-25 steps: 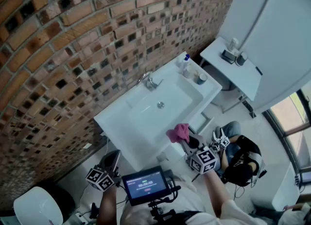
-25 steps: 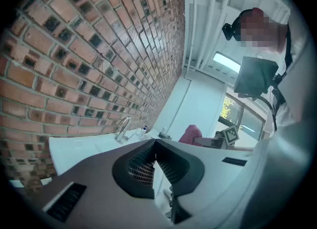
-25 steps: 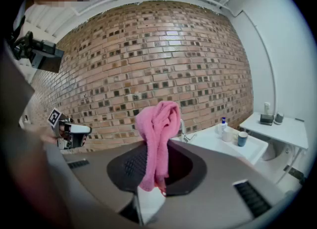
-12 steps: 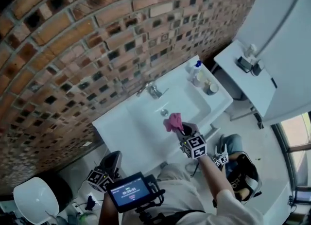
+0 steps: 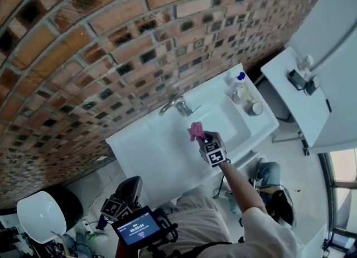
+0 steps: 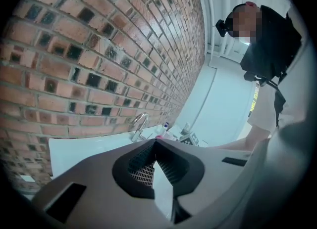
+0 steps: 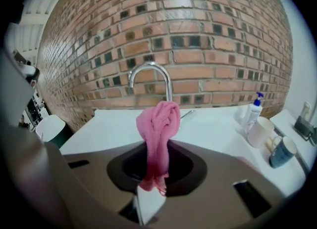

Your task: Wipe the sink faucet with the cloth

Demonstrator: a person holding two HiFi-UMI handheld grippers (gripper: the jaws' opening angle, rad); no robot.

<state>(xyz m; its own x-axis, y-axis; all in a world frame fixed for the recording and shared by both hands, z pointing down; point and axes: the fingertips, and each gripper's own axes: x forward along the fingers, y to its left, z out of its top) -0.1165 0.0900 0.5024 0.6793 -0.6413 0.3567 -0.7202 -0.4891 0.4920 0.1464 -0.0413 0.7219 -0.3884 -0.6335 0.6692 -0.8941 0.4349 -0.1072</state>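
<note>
well, the right gripper [image 5: 201, 139] hangs over the basin of the white sink [image 5: 146, 150], its fingers [image 7: 94, 178] pinched tight on the pink cloth [image 7: 159, 124]. a loose bunch of it sticks up past the tips and the tail trails down between them. the faucet [image 7: 151, 77], a chrome gooseneck at the back rim against the brick wall [image 5: 83, 56], stands just beyond the cloth. as far as the head view shows it is apart from the cloth, so the wiping looks not yet begun. the left gripper [image 5: 118, 205] sits low by the person's body, well away from the sink, its fingers together with nothing between them.

what could go wrong: only a narrow strip of cloth is pinched, so dragging it round the spout could tug it free and drop it into the basin. the bunch is small too, and pressing hard might bring the bare finger tips against the chrome rather than the fabric. to the right on the sink surface stand a soap bottle [image 7: 254, 108], a white cup [image 7: 260, 131] and a dark cup [image 7: 282, 153]; a wide sweep of the arm on that side could knock them over. the lever [image 7: 190, 114] beside the spout could also be nudged, which i'd guess would start the water.
</note>
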